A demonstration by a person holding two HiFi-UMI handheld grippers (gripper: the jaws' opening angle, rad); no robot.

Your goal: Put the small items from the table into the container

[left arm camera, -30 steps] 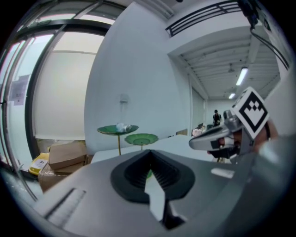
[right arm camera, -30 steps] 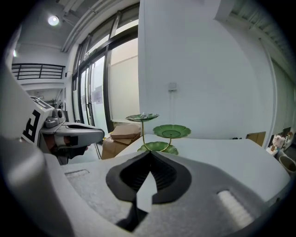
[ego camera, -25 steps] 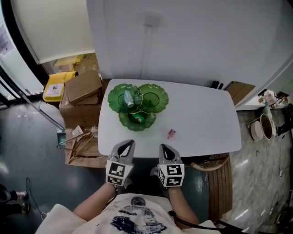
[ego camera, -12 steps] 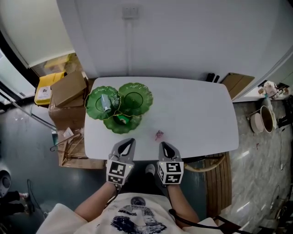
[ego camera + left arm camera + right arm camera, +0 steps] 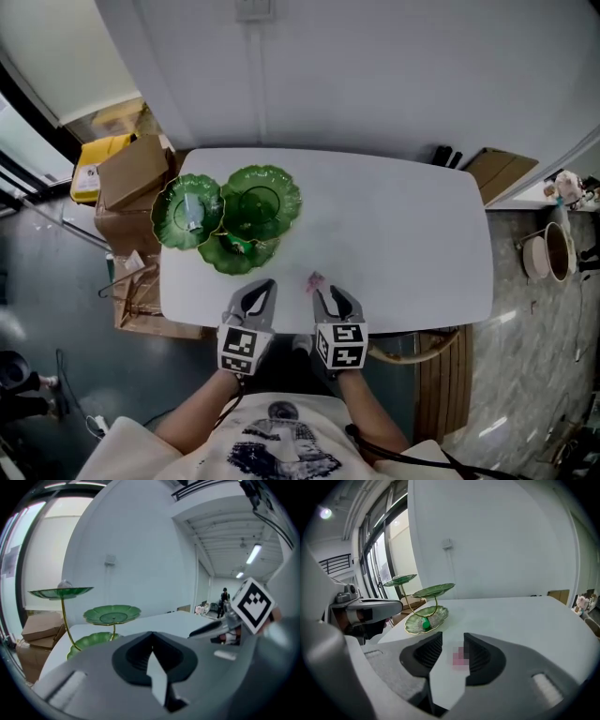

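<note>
A white surface (image 5: 403, 234) stands against a pale wall, and both tools are at its near edge. The container, a green tiered dish stand (image 5: 246, 217) with three leaf-shaped plates on a thin gold stem, stands on the left part of the surface, towards the far side. Its left plate holds a pale blue item (image 5: 192, 208). Its near, lowest plate holds a small green item (image 5: 236, 246). The right plate looks bare.

One small pink item (image 5: 315, 279) lies on the surface, well apart from the stand, near the front edge and just right of the middle.

The right tool (image 5: 326, 296) is low over the near edge and tilted down, with its tips right at the pink item. Its jaws are opening. In the right gripper view the pink item sits in the gap between the two pads, on the surface, with neither pad pressing on it.

The left tool (image 5: 261, 292) is just left of the right one, over the near edge and close to the lowest plate. Its jaws are together with nothing between them.

Cardboard boxes (image 5: 131, 173) are on the floor to the left of the surface.
</note>
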